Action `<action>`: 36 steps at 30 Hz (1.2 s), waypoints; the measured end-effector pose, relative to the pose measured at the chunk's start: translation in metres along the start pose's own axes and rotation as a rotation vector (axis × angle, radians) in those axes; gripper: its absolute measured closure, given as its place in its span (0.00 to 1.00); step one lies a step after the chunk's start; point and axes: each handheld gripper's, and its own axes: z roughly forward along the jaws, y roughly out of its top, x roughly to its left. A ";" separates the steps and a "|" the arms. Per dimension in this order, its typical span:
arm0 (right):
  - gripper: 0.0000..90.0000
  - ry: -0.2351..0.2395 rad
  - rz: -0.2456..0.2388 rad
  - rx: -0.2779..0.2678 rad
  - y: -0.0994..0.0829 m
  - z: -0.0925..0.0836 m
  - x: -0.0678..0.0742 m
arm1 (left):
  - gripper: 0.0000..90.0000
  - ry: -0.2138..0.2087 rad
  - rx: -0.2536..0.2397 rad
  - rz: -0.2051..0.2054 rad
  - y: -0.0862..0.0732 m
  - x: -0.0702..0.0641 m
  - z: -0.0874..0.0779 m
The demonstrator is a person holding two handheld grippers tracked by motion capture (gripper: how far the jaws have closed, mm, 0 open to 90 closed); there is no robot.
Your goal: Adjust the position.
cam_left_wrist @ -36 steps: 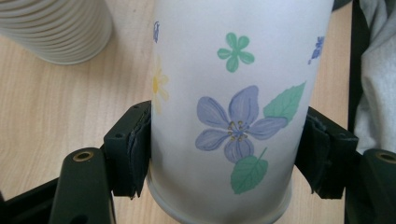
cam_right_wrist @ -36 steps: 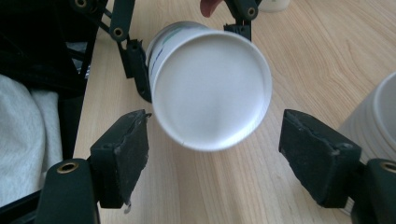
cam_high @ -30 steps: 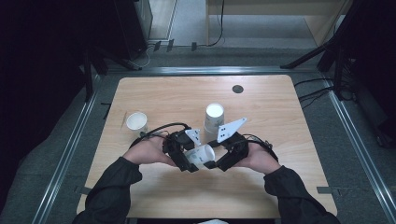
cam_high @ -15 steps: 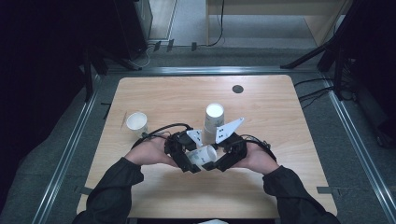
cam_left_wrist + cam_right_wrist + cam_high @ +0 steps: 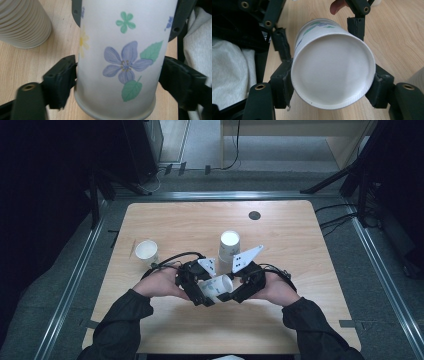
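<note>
A white paper cup (image 5: 217,287) printed with blue flowers and green leaves lies on its side between two hand-held grippers near the table's front middle. My right gripper (image 5: 332,85) is shut on the cup's wide white end (image 5: 332,72). Its jaws have just been closing, and both pads now press on the rim. My left gripper (image 5: 117,82) straddles the cup's flowered wall (image 5: 120,62). Its jaws have just been opening, and the pads (image 5: 60,80) now stand beside the cup without squeezing it. Seen from above, the left gripper (image 5: 205,295) and the right gripper (image 5: 231,292) face each other.
An upside-down stack of ribbed white cups (image 5: 229,245) stands just behind the grippers, also at the upper left (image 5: 22,22) of the left gripper view. A single upright white cup (image 5: 146,251) sits at the left. A dark round spot (image 5: 254,215) marks the wooden table's (image 5: 300,245) far side.
From above, both hands and the cup stay in the same spot. The jaw movement is too small to make out there.
</note>
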 end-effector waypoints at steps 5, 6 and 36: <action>0.38 -0.009 0.000 -0.018 -0.001 -0.006 -0.002 | 0.11 0.006 -0.048 -0.021 -0.003 0.002 -0.004; 0.38 -0.008 0.003 -0.020 -0.001 -0.007 -0.002 | 0.11 0.003 -0.057 -0.027 -0.004 0.003 -0.005; 0.38 0.012 0.000 -0.092 0.000 -0.022 -0.003 | 0.09 -0.047 -0.360 -0.141 -0.038 0.001 -0.005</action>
